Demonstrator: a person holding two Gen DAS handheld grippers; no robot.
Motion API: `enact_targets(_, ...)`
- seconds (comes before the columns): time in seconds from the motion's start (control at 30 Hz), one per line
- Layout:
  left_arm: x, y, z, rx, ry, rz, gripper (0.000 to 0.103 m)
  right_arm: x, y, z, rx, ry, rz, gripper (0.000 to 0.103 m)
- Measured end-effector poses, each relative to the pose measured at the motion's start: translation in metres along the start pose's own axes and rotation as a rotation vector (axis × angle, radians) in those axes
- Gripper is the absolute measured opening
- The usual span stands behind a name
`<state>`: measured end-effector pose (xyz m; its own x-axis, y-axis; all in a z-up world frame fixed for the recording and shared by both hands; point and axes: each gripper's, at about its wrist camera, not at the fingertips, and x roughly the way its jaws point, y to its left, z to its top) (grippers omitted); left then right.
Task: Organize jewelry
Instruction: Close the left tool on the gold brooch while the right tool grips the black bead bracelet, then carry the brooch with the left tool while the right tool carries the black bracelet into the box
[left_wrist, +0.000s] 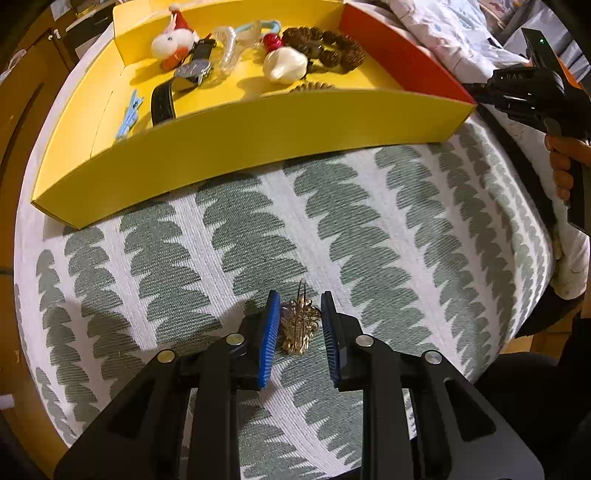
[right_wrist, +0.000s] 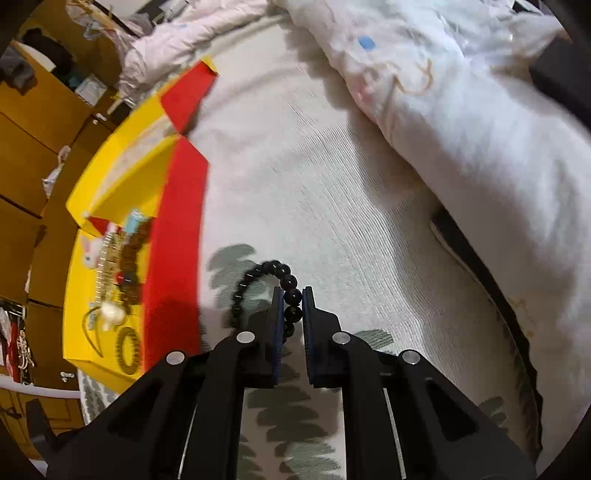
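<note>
A small gold brooch (left_wrist: 299, 328) with a pin sticking up stands between the blue pads of my left gripper (left_wrist: 300, 295), which is shut on it just above the leaf-patterned cloth (left_wrist: 369, 240). In the right wrist view my right gripper (right_wrist: 293, 291) is shut on a black bead bracelet (right_wrist: 258, 275); its loop hangs out to the left of the fingers over the cloth. The yellow tray (left_wrist: 258, 129) with a red end wall lies beyond the left gripper. The same tray (right_wrist: 173, 240) is left of the right gripper, blurred.
The tray holds a wristwatch (left_wrist: 188, 74), a brown bead bracelet (left_wrist: 332, 48), a plush rabbit (left_wrist: 171, 40), a white shell-like piece (left_wrist: 284, 64) and other trinkets. A hand (left_wrist: 561, 162) holds the other gripper's body at the right edge. A white duvet (right_wrist: 461, 129) is heaped on the right.
</note>
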<state>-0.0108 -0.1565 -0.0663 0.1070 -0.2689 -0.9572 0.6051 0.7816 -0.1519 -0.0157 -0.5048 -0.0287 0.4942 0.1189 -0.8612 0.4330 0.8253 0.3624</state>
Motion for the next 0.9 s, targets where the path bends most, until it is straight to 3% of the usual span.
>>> enact_targets(0.33, -0.013, 0.006, -0.002, -0.01, -0.02, -0.011, 0.023, -0.007, 0.006, 0.003, 0.004, -0.012, -0.006, 0.011)
enact_targets(0.5, -0.028, 0.005, 0.001, -0.012, -0.048, -0.025, 0.023, -0.037, 0.02, 0.004, -0.025, -0.075, 0.039, 0.011)
enact_targets(0.7, -0.059, 0.009, 0.011, -0.026, -0.108, -0.066, 0.023, -0.063, 0.052, 0.004, -0.088, -0.131, 0.076, 0.011)
enact_targets(0.9, -0.1, 0.027, 0.042, -0.074, -0.199, -0.078, 0.023, -0.088, 0.1, 0.005, -0.163, -0.182, 0.172, 0.011)
